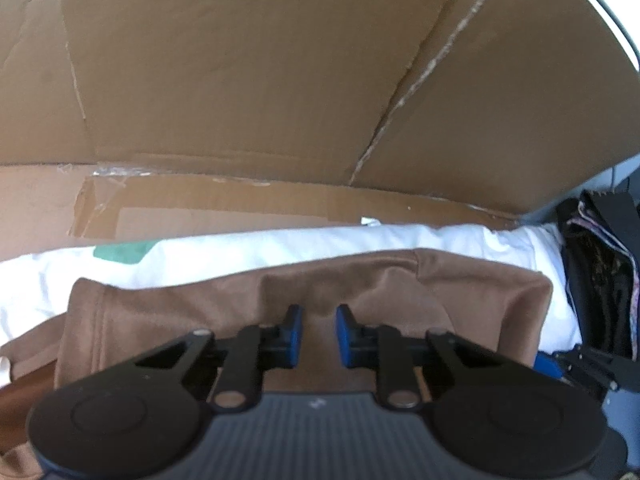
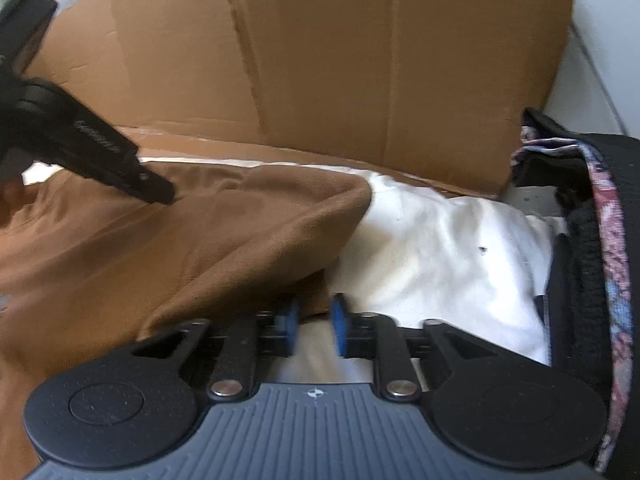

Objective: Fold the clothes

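A brown garment (image 1: 400, 288) (image 2: 220, 240) lies rumpled on a white cloth (image 1: 280, 248) (image 2: 440, 248). My left gripper (image 1: 320, 330) points down at the garment's middle. Its blue pads stand a narrow gap apart, with a ridge of brown fabric showing between them. In the right wrist view one of its black fingers (image 2: 154, 188) touches the garment at the far left. My right gripper (image 2: 315, 322) sits at the garment's right edge, where brown meets white. Its pads are blurred, with the brown hem between them. A blue pad (image 1: 546, 364) of it shows at the right of the left wrist view.
A large flattened cardboard sheet (image 1: 280, 80) (image 2: 360, 60) stands up behind the cloth like a wall. A dark bundle with patterned trim (image 1: 600, 272) (image 2: 592, 240) crowds the right side. A green patch (image 1: 120, 254) marks the white cloth at the left.
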Motion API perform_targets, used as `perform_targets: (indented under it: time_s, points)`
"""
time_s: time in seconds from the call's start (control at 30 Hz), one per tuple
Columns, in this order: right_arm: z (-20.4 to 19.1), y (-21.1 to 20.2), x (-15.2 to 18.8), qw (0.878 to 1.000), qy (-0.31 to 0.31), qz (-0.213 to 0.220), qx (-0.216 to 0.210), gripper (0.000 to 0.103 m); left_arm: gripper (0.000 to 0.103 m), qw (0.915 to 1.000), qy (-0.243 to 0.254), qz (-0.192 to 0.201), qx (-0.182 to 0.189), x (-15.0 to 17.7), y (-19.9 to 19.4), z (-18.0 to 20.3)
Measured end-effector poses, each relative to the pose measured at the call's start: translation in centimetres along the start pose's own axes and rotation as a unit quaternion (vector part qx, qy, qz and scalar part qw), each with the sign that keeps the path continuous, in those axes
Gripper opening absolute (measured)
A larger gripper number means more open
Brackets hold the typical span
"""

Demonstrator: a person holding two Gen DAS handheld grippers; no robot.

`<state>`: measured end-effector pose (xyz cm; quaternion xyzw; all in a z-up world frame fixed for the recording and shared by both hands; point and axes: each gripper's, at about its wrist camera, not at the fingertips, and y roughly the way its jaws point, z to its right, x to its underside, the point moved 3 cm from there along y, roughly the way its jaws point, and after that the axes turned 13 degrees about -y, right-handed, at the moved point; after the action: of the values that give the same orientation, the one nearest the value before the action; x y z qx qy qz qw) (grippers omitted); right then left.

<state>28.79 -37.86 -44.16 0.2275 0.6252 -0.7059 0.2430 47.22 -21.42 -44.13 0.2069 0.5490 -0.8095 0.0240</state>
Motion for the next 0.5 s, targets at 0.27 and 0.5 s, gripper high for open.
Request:
perform_targets:
  time_s: [0.27,0.5]
  points:
    - [2.1,-4.0,-1.9,0.998,-0.027,-0.009,0.057,0.002,0.018,0.9998,-0.017,0.002,0.004,0.2,0.5,-0.4]
    - [5.8,-5.9,-4.2,0.991,-0.049,-0.013,0.120,0.002,0.018,0.9999,-0.011,0.005,0.006,0.5,0.1,0.1]
